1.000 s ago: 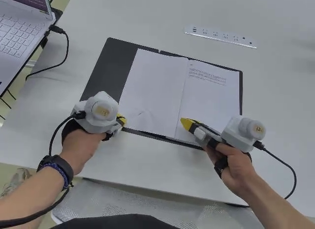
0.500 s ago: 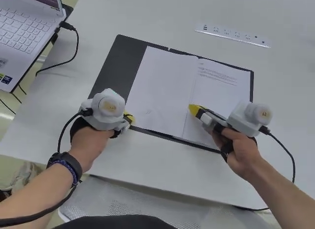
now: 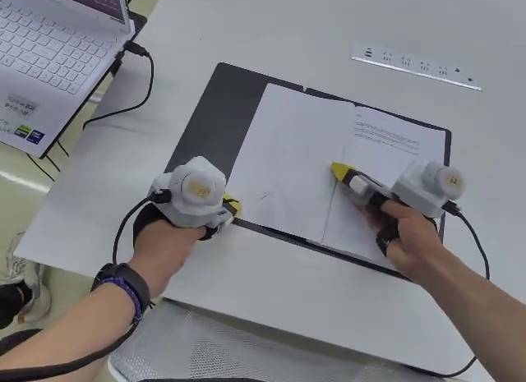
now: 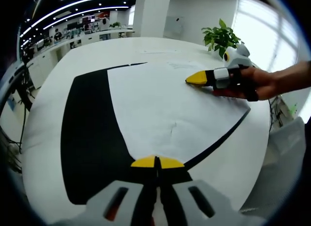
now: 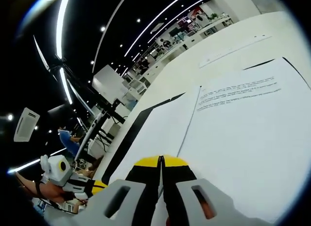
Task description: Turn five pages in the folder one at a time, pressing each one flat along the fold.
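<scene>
The left gripper, jaws pressed together, rests near the front of the white table. Its yellow tips sit at the near edge of an open black folder, by the blank left page. The right gripper, also pressed together, lies with its tips on the fold beside the printed right page. Farther off are a laptop at far left and a power strip at far right.

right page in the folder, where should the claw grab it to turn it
Take the right page by its free outer edge, coming in from the right. It lies flat and is held at the fold, so only that edge should lift.
</scene>
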`<state>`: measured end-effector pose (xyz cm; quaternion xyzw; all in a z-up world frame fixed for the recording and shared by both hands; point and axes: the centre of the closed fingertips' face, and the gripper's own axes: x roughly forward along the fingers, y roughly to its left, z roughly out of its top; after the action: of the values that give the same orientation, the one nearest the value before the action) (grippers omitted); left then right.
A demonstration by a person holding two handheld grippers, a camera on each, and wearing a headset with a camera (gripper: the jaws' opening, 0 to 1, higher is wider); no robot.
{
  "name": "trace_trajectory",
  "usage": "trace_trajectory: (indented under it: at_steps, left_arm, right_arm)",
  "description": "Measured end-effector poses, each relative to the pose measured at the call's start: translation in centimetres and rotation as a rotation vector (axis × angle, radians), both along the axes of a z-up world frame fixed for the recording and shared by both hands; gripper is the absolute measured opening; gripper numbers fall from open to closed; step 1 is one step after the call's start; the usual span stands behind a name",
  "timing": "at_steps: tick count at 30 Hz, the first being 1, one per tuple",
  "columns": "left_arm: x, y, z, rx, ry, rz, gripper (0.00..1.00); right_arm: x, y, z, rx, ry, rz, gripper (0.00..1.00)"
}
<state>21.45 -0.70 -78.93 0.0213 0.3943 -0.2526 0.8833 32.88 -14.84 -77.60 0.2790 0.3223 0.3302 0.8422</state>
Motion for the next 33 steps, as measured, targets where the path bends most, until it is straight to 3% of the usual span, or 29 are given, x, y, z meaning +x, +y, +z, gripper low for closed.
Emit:
trace_trajectory:
  at_steps: [8,33]
  left_arm:
    - [0.1,0.1,-0.2,0.004,0.001,-0.002,0.00]
    - [0.4,0.2,-0.3,-0.005,0.006,0.022,0.00]
  right_arm:
    - [0.4,0.9,1.1,0.019,-0.018,-0.008,0.00]
    - [6.3,0.8,2.1,0.087,-0.043,-0.157,0.00]
